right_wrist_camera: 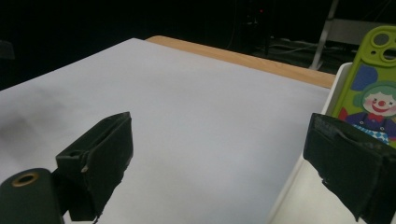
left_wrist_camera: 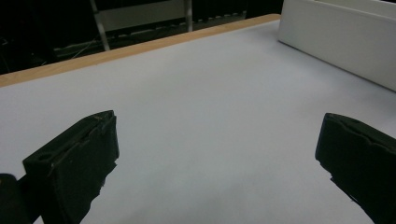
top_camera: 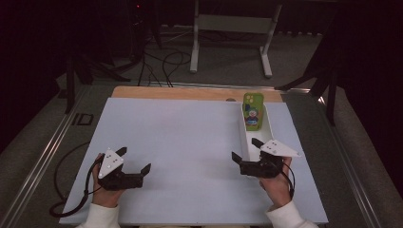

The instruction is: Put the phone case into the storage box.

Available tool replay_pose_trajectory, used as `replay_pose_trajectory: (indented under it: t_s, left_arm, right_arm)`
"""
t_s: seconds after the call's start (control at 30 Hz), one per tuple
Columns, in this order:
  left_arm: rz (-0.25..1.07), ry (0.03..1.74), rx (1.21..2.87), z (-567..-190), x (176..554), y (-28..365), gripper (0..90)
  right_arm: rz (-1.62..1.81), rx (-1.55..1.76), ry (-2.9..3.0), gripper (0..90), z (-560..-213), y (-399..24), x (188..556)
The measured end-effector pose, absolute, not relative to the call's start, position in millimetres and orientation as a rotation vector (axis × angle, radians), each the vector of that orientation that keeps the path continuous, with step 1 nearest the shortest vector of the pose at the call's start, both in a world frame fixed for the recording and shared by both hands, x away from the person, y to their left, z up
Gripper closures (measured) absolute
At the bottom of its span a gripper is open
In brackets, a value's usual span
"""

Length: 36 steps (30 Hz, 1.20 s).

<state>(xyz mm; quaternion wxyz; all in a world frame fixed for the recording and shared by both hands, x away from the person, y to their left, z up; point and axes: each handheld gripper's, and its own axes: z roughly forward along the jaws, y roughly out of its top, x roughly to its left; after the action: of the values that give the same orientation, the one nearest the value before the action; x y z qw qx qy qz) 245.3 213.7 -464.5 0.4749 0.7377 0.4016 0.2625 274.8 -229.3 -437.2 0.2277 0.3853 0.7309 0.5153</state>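
One view shows clown phone case (right_wrist_camera: 369,93).

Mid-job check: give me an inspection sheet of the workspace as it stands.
Surface: pale blue-white sheet over a wooden tabletop, bare in the middle.
Job's things: green phone case with a clown print leaning at the far end of a long white tray.
Clutter: nothing seen.
Grippers: left gripper open, holding nothing, over the sheet; right gripper open, holding nothing, at the tray's near end.
Cables: black cable loops off the left gripper.
Surroundings: dark room, white table frame, floor cables behind.
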Motion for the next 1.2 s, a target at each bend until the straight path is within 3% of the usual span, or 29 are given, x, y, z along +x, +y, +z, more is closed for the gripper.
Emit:
replay_pose_trajectory:
  t_s: [0.7, 1.2]
  left_arm:
    - [0.631, 0.940, 1.781, -465, 240, 222, 0.0]
    - [0.634, 0.908, 1.789, -467, 236, 224, 0.0]
  right_arm:
    - [1.486, 0.964, 1.933, 8.3, -467, -246, 241]
    - [1.488, 0.958, 1.884, 8.3, -471, -259, 237]
